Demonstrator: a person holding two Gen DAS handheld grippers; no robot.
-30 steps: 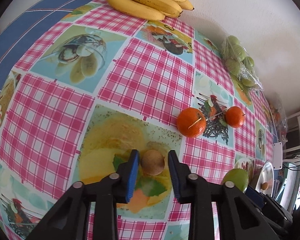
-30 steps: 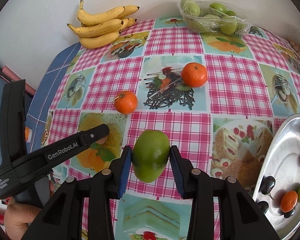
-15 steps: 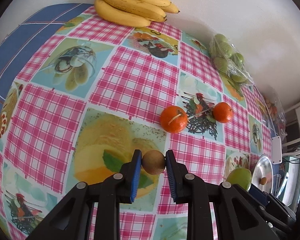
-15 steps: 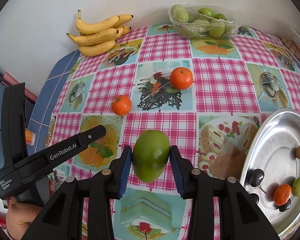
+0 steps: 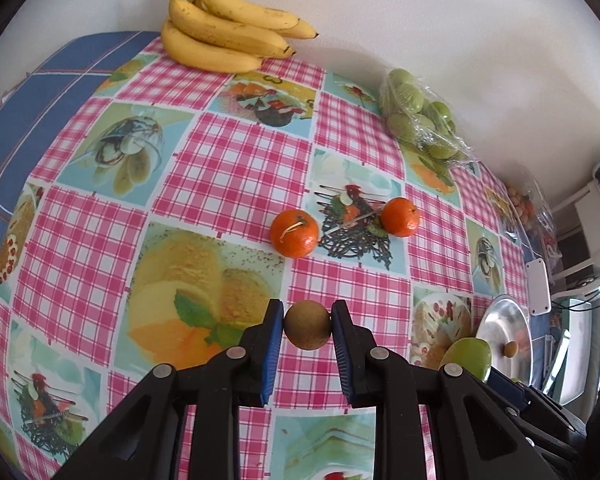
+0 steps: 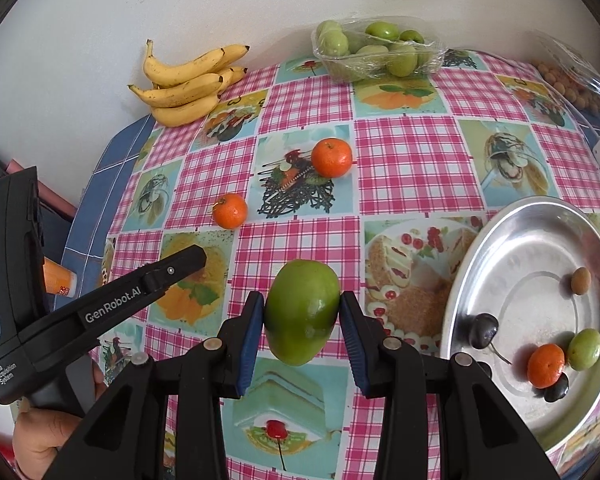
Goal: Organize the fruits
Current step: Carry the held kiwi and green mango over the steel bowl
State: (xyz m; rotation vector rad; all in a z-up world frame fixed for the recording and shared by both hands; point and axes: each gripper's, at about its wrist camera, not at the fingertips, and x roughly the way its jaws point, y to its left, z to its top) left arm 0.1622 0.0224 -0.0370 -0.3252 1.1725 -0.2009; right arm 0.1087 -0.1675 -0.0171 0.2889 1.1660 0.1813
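My left gripper (image 5: 307, 330) is shut on a small round brown fruit (image 5: 307, 330), held above the checked tablecloth. A green mango (image 6: 302, 312) sits clamped between the blue pads of my right gripper (image 6: 302, 312), also off the table; it shows in the left wrist view as the mango (image 5: 467, 358) at the lower right. Two tangerines (image 5: 294, 233) (image 5: 400, 216) lie on the cloth. A steel plate (image 6: 500, 256) at the right holds a brown fruit (image 6: 581, 280), a tangerine (image 6: 545, 365), a green fruit (image 6: 585, 349) and dark cherries (image 6: 483, 331).
A bunch of bananas (image 5: 224, 36) lies against the back wall. A wrapped tray of green fruits (image 6: 374, 50) stands at the back, and a clear box of small brown fruits (image 6: 572, 80) at the far right. A hand (image 6: 48, 436) holds the left tool's handle.
The left gripper has shut on the brown fruit and lifted it off the cloth. Both grippers have risen and drifted toward the plate, which fills more of the right wrist view.
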